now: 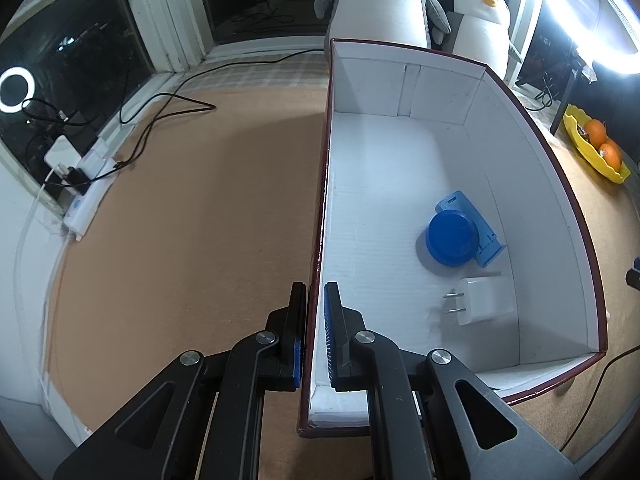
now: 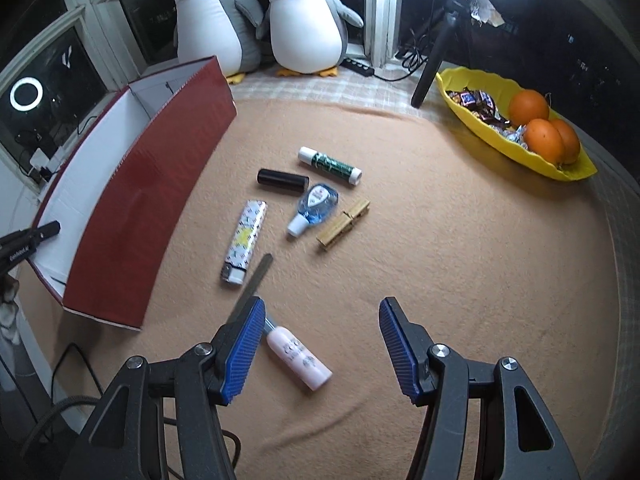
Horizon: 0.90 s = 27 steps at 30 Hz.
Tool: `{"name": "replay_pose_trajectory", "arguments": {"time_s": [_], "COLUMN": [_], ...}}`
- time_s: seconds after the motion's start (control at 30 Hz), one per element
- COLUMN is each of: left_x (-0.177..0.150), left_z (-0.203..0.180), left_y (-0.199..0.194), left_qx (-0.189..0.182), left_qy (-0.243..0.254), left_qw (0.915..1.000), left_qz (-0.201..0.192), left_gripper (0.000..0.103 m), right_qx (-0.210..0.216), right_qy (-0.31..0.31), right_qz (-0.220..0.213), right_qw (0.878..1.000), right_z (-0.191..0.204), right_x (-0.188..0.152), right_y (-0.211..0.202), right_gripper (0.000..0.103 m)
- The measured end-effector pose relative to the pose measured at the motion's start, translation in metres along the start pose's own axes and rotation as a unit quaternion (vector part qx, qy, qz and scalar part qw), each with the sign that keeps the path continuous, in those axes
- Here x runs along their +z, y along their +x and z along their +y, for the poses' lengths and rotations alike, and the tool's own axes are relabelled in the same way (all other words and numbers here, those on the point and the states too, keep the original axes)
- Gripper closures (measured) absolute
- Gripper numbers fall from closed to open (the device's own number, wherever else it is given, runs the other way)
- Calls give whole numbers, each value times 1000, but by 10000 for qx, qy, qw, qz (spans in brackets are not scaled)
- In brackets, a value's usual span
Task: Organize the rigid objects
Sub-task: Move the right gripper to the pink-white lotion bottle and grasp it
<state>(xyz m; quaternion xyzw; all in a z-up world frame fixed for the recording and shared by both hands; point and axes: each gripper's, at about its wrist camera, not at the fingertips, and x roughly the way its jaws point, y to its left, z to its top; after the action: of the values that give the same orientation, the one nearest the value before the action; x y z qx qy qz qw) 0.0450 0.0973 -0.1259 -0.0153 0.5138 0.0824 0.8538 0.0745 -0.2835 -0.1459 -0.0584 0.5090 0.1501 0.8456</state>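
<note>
A round tub (image 1: 450, 242), a flat holder (image 1: 474, 229) behind it and a wall plug (image 1: 482, 301) in front lie inside the box (image 1: 532, 168). To the box's right, a lighter (image 2: 245, 241), tube (image 2: 283, 179), marker (image 2: 330, 166), bottle (image 2: 299, 357) and clothespin (image 2: 344, 222) lie on the blanket (image 2: 460, 280).

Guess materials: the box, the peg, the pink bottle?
Box: likely cardboard, glossy red outside, matte white inside; folded flaps show at the corners. Peg: looks like bare wood, pale and matte. Pink bottle: probably plastic with a smooth, slightly shiny skin.
</note>
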Motion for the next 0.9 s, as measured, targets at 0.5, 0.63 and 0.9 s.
{"name": "replay_pose_trajectory", "arguments": {"time_s": [0.5,0.63,0.9], "left_x": [-1,-2,-3], "left_z": [1,1,1], "left_y": [0,0,0], "left_qx": [36,49,32], "left_qy": [-97,-112,-128], "left_qw": [9999,9999,9999], "left_qz": [37,40,40], "left_gripper": [96,96,96], "right_qx": [249,239,280], "right_qy": [-635,-724,-716], "right_qz": [658,768,909], "right_qw": [9955,9941,9929], "right_z": [22,26,28], "right_x": [-19,-20,-23], "right_y": [43,51,61], "right_gripper": [51,57,75]}}
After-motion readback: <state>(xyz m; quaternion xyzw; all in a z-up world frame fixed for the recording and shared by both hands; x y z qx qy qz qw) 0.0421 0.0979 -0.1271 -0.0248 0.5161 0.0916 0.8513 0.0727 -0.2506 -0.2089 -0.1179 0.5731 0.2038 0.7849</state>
